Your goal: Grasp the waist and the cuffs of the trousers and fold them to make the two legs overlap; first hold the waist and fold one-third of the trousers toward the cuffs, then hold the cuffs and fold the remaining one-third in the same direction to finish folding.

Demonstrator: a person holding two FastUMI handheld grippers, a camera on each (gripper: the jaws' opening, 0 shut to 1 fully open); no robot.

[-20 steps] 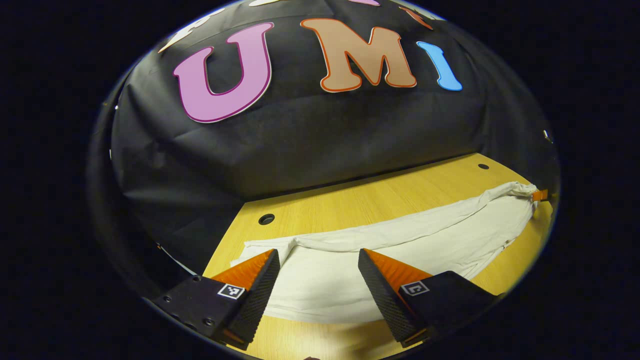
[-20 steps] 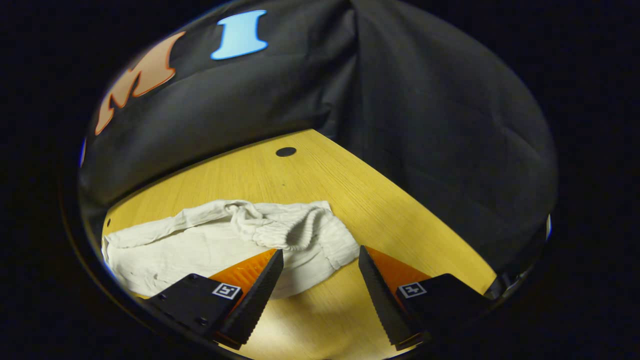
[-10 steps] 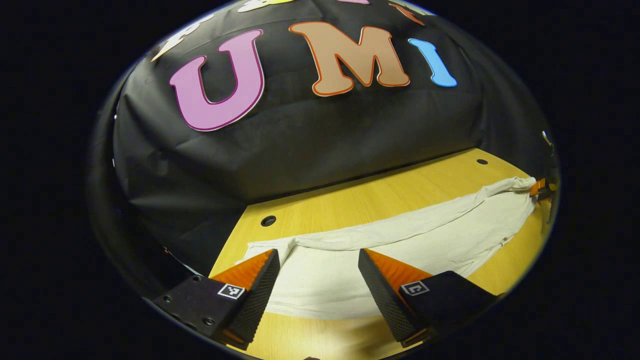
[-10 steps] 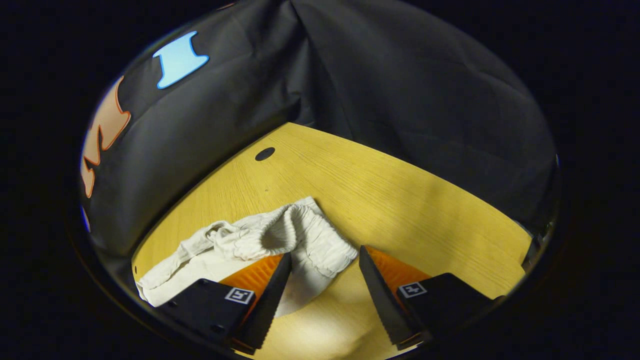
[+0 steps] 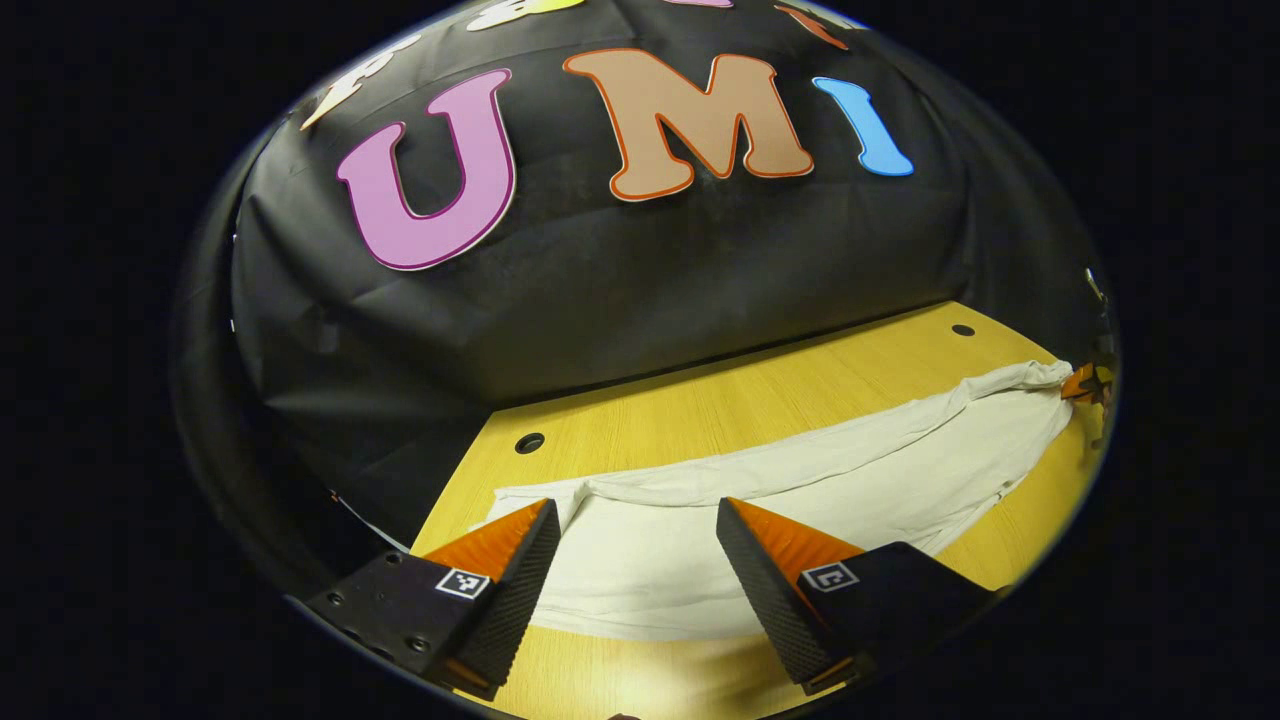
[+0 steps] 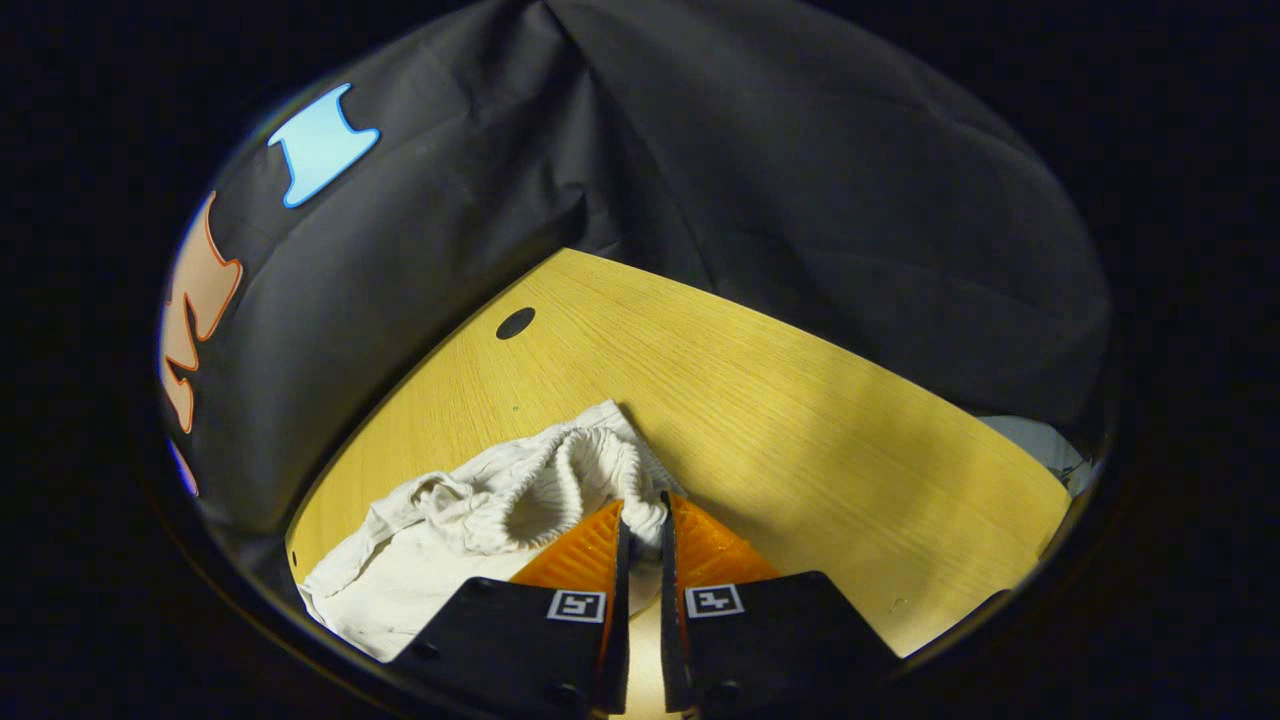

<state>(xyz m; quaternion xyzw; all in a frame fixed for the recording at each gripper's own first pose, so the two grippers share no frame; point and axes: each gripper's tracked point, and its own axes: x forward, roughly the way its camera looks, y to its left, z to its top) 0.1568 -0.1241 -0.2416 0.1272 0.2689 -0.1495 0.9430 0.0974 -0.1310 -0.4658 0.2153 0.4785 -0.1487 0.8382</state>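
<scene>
White trousers (image 5: 800, 480) lie stretched across the wooden table (image 5: 700, 410). In the left gripper view my left gripper (image 5: 632, 560) stands open over their near end, a finger (image 5: 520, 560) on each side of the flat cloth and apart from it. At the far right of that view the other gripper (image 5: 1082, 382) holds the trousers' other end. In the right gripper view my right gripper (image 6: 640, 525) is shut on the ribbed elastic waist (image 6: 590, 470), which bunches up around the fingertips. The rest of the trousers (image 6: 400, 560) trails off to the left.
The table (image 6: 800, 430) has round holes near its back corners (image 5: 529, 442) (image 5: 962, 330) (image 6: 515, 322). Black cloth walls close in behind it and on both sides. Something pale (image 6: 1040, 445) shows past the table's right edge.
My right gripper has closed from open onto the waistband, which now bunches between its fingers. The left gripper has stayed open over the cloth, barely shifting.
</scene>
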